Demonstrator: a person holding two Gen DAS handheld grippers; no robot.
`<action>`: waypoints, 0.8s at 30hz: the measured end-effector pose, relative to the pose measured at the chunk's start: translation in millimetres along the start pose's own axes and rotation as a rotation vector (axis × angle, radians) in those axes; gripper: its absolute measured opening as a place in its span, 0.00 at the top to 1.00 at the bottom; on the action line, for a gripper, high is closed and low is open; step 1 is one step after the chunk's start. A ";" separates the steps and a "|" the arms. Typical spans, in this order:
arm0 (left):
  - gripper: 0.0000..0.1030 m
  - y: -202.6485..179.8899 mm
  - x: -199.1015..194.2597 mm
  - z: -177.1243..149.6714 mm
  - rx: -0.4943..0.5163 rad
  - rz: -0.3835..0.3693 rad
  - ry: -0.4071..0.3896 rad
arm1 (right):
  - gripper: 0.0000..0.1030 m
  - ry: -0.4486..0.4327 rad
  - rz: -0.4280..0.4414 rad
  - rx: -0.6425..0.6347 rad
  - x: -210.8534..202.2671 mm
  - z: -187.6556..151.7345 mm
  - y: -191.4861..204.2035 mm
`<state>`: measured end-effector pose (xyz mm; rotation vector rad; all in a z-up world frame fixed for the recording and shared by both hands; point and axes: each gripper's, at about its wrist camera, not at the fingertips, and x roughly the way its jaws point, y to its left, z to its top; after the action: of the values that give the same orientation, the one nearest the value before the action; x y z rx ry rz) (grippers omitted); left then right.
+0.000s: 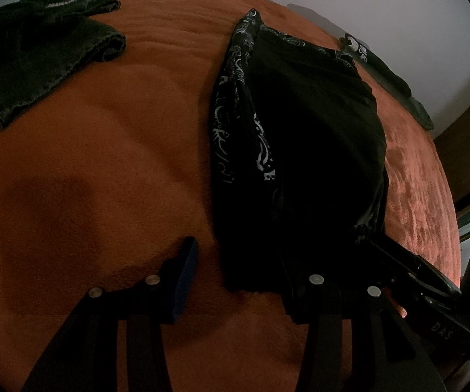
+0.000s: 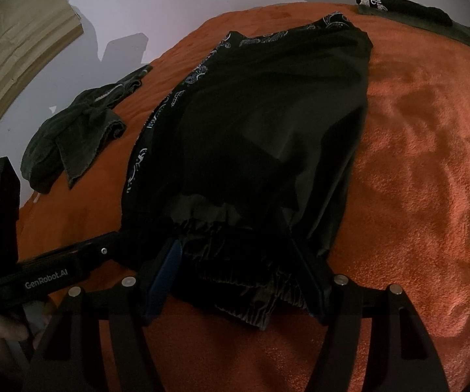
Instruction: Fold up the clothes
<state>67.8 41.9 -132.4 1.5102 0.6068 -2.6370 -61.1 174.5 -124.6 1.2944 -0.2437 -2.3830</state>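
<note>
Spread wide, right gripper (image 2: 238,281) straddling waistband of black pants (image 2: 261,137); left gripper (image 1: 244,277) parted too, seemingly over their near edge. Ahead: orange blanket (image 2: 424,150), white wall (image 2: 110,6). Three garments: pants, green heap (image 2: 78,134) far left, dark piece (image 2: 424,16) far right.
</note>
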 end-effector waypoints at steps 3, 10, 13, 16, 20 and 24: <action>0.53 0.2 0.1 -0.8 -0.004 -0.001 0.000 | 0.35 0.000 0.002 0.000 -0.4 -0.1 -0.7; 0.53 2.5 1.1 0.7 -0.027 -0.015 0.009 | 0.35 0.002 0.006 0.000 -0.3 0.3 -1.8; 0.52 9.2 1.1 2.2 -0.070 -0.051 0.018 | 0.35 0.004 0.006 -0.002 -0.5 1.2 -1.3; 0.52 3.8 -0.6 1.4 -0.017 -0.034 -0.001 | 0.35 0.011 -0.004 -0.013 -1.7 3.9 1.2; 0.53 -9.5 -3.9 1.5 0.056 0.029 -0.020 | 0.35 0.026 -0.033 -0.039 -4.6 10.1 7.2; 0.53 -11.0 -26.5 16.6 0.065 0.020 -0.044 | 0.35 0.029 -0.095 -0.095 -12.6 16.2 17.6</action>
<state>65.6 42.0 -99.3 1.4617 0.5047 -2.6922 -63.6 163.5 -100.0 1.3227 -0.0609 -2.4207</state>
